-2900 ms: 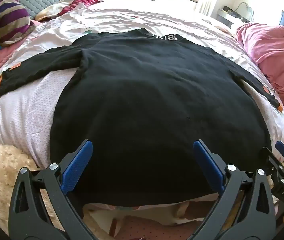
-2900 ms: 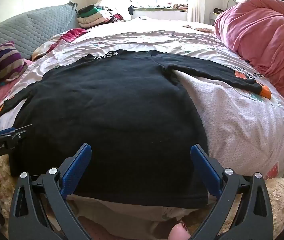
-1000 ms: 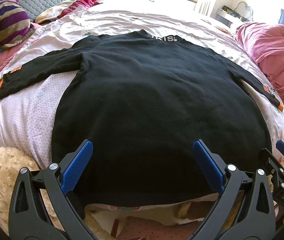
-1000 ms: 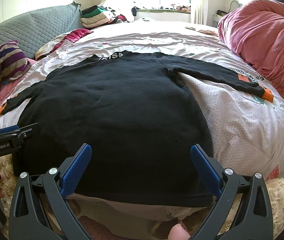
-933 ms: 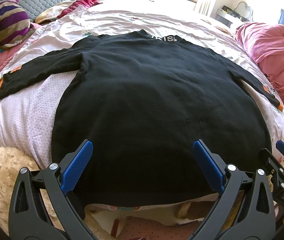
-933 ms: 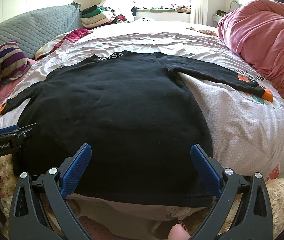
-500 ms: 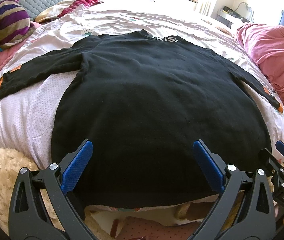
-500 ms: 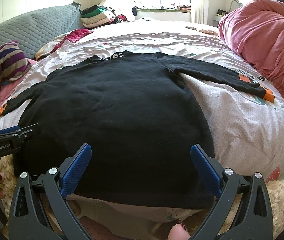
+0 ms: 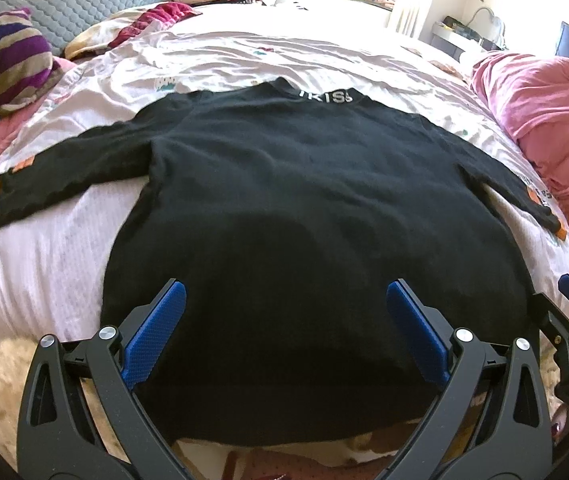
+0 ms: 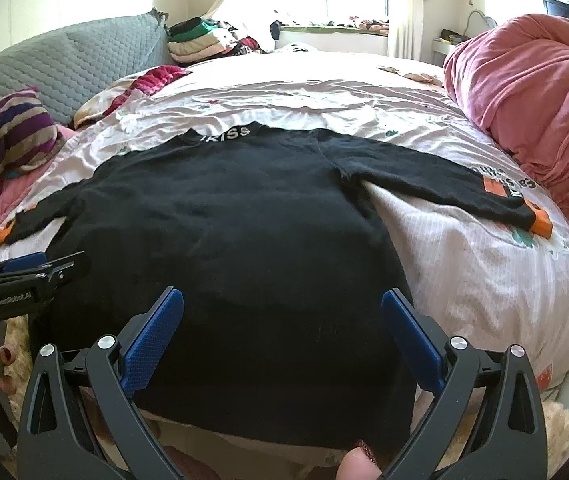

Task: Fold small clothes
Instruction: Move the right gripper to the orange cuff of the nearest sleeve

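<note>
Sweater (image 9: 304,208) lies flat on bed (image 9: 44,264), sleeves outspread.

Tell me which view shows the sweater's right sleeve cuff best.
The right wrist view. The right sleeve lies fully stretched out there, and its orange cuff shows clearly on the sheet. In the left wrist view the same cuff is only a small orange sliver near the frame's edge, squeezed by the fisheye.

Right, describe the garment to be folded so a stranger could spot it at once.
Start at the bed with the pale printed cover. Spread flat across its near half, sleeves out, lies the black sweater, hem towards the two open grippers. Unlike the pink duvet and the striped pillow beside it, it is plain black, with white letters at the collar and orange cuffs.
</note>
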Motion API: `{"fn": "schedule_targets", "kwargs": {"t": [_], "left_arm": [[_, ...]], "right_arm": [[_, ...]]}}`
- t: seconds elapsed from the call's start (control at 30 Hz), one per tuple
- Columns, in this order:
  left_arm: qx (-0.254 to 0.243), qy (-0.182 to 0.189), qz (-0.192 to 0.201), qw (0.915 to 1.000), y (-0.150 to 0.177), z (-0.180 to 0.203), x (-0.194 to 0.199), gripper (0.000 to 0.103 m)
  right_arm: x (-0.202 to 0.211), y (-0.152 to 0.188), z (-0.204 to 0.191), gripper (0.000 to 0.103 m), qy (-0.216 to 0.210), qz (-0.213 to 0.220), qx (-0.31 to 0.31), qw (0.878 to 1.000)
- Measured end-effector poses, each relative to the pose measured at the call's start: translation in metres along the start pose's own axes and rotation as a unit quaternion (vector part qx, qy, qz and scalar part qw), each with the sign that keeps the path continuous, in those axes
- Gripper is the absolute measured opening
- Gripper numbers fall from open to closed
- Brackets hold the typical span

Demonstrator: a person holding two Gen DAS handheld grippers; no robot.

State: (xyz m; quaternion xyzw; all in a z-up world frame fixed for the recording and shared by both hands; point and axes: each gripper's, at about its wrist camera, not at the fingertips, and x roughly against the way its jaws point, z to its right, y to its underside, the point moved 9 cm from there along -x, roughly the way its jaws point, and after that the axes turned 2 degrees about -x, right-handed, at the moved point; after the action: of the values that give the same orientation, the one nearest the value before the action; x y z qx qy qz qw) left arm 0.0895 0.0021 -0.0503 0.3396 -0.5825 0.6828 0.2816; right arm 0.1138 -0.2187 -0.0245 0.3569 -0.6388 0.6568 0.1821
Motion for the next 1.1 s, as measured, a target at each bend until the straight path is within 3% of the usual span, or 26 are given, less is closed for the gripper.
{"fn": "schedule_targets", "kwargs": {"t": [1.1], "left_arm": [[-0.014, 0.02, 0.027, 0.9993, -0.111, 0.034, -0.014, 0.095]], "right_arm": [[-0.011, -0.121, 0.034, 0.099, 0.017, 0.053, -0.027, 0.998]]}}
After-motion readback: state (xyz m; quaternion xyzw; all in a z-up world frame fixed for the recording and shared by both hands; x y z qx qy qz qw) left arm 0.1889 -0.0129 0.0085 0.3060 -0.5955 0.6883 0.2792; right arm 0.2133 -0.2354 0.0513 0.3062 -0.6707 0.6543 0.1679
